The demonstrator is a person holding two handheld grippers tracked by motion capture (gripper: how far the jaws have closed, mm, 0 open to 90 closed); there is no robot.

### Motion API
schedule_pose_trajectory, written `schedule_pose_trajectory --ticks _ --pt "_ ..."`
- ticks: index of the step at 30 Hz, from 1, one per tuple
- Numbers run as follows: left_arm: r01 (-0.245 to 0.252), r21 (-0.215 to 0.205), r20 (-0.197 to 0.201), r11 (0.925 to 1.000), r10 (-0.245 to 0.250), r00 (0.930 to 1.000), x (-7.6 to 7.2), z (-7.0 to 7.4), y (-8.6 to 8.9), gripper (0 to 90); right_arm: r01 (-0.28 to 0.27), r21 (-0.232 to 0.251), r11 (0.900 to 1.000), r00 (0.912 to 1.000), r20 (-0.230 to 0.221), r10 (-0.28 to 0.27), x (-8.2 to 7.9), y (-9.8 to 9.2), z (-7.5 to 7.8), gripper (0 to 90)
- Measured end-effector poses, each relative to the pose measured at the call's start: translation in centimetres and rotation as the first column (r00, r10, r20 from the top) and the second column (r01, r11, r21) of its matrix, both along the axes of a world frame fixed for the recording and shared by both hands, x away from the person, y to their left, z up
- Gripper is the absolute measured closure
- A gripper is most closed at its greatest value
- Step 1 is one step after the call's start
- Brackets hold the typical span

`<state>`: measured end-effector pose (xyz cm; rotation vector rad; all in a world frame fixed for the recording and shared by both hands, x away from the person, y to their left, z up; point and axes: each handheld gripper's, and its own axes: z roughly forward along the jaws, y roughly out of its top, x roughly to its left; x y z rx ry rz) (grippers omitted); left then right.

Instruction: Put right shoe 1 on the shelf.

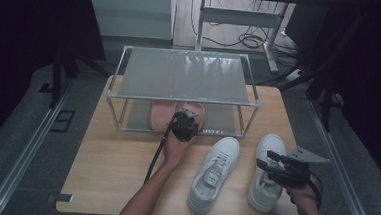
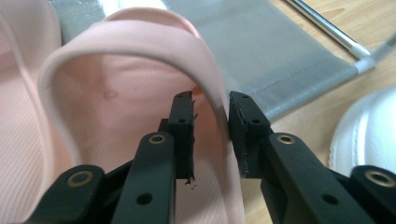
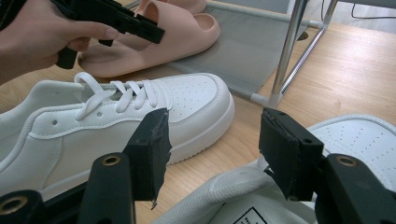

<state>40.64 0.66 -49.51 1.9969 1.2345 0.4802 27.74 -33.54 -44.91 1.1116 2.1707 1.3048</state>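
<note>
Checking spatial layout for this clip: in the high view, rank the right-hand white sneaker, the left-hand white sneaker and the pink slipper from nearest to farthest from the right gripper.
1. Right-hand white sneaker, directly under the right gripper.
2. Left-hand white sneaker, beside it toward table centre.
3. Pink slipper, on the rack's lower shelf, by the left gripper.

Wood-top table (image 1: 119, 178) on a grey carpet floor (image 1: 26, 142), room dim, dark at both sides. Metal floor rails run along the left (image 1: 22, 165) and right (image 1: 342, 177) of the table. Behind it a white panel (image 1: 132, 11) against the back, and next to that a desk frame (image 1: 239, 18) with grey metal legs on a lighter wood floor. Loose black cables (image 1: 250, 41) coiled under that frame. Dark stand legs (image 1: 57, 82) at left, similar ones at right.
</note>
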Motion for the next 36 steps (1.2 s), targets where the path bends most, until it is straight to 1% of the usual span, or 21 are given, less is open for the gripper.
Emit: schedule_pose_trajectory --ticks 4,5,6,8,10,13,17,22,25,29,36 --pt "0.017 -0.004 0.009 0.9998 -0.017 0.9998 -1.0 0.3 0.8 70.5 -0.002 -0.002 1.0 1.0 -0.001 0.002 0.0 0.2 -0.1 43.9" --pt "0.02 -0.007 0.006 0.9998 -0.02 0.9998 -1.2 0.4 0.9 70.5 -0.003 -0.003 1.0 1.0 -0.001 0.003 0.0 0.2 -0.1 43.9" --pt "0.028 -0.015 0.003 0.9995 -0.028 0.9996 -1.5 0.5 1.2 70.4 -0.003 -0.004 1.0 1.0 -0.003 0.003 0.0 0.2 -0.1 43.9" --pt "0.036 -0.021 0.013 0.9991 -0.036 0.9993 -2.0 0.7 1.7 70.5 -0.003 -0.005 1.0 1.0 -0.003 0.003 0.1 0.2 -0.1 43.9" --pt "0.044 -0.03 0.014 0.9986 -0.044 0.9989 -2.4 0.9 2.0 70.8 -0.003 -0.006 1.0 1.0 -0.003 0.003 0.1 0.2 -0.1 43.9" --pt "0.059 -0.034 0.019 0.9977 -0.058 0.9981 -3.1 1.1 2.5 72.5 -0.001 -0.005 1.0 1.0 -0.004 0.001 0.1 0.2 -0.2 44.0" --pt "0.084 -0.04 0.012 0.9957 -0.083 0.9965 -3.7 1.1 2.9 74.3 -0.004 -0.006 1.0 1.0 -0.004 0.004 0.1 0.4 -0.2 43.9" --pt "0.111 -0.045 0.021 0.9928 -0.11 0.9937 -4.7 1.4 3.7 77.5 -0.006 -0.011 1.0 1.0 -0.007 0.006 0.1 0.4 -0.3 43.9" --pt "0.131 -0.044 0.02 0.9904 -0.13 0.9913 -5.4 1.5 4.3 81.5 -0.006 -0.011 1.0 1.0 -0.006 0.006 0.1 0.4 -0.3 43.9" --pt "0.163 -0.052 0.015 0.9853 -0.162 0.9867 -6.3 1.4 5.2 86.3 -0.005 -0.009 1.0 1.0 -0.004 0.005 0.1 0.4 -0.2 43.9" --pt "0.213 -0.044 0.005 0.976 -0.213 0.977 -8.0 1.2 7.2 89.1 -0.008 -0.013 1.0 1.0 -0.005 0.008 0.1 0.5 -0.3 43.9"
